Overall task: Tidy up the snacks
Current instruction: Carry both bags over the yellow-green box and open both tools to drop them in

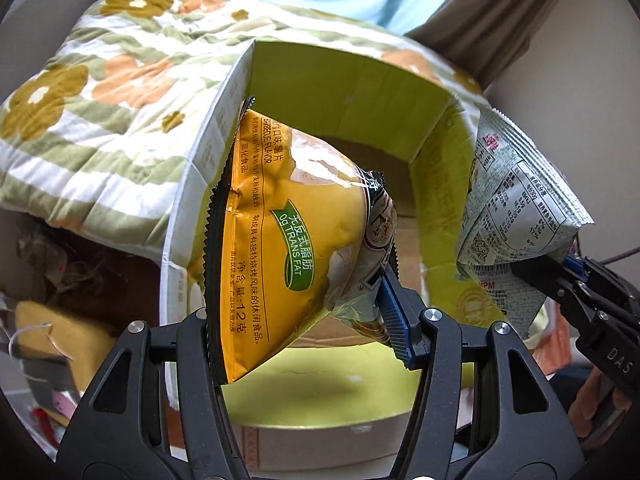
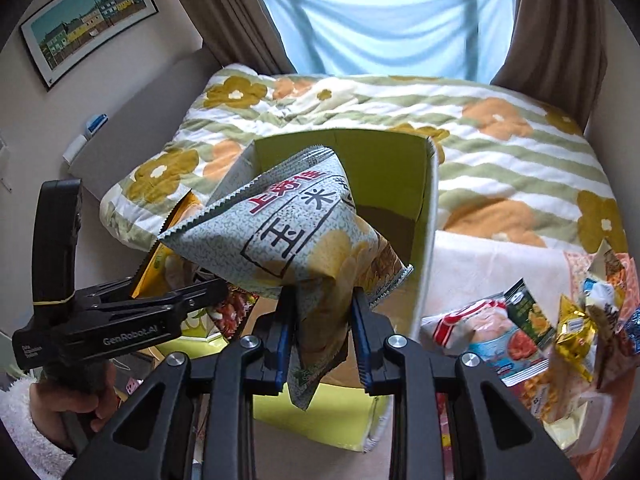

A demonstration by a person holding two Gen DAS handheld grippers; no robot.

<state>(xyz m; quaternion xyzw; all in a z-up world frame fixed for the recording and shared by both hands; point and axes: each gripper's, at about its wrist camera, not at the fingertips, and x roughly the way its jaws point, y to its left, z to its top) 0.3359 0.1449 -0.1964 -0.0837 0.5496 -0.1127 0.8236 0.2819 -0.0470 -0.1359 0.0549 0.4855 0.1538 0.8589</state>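
My left gripper (image 1: 308, 320) is squeezed tight on a yellow chip bag (image 1: 280, 248). The bag hangs just above the open box (image 1: 340, 84), near its left wall. The box is green inside and it sits on a bed with a flower blanket (image 1: 100, 92).

My right gripper (image 2: 324, 332) is pinched on a pale green snack bag (image 2: 296, 240). I hold it by its bottom end, and the puffy part sticks up in front of the box (image 2: 384, 168). From the left camera this bag (image 1: 516, 208) is at the right side of the box, just beside the wall.

A heap of other snacks (image 2: 532, 332) lies on the bed, to the right of the box. A picture (image 2: 88, 16) hangs on the far left wall.
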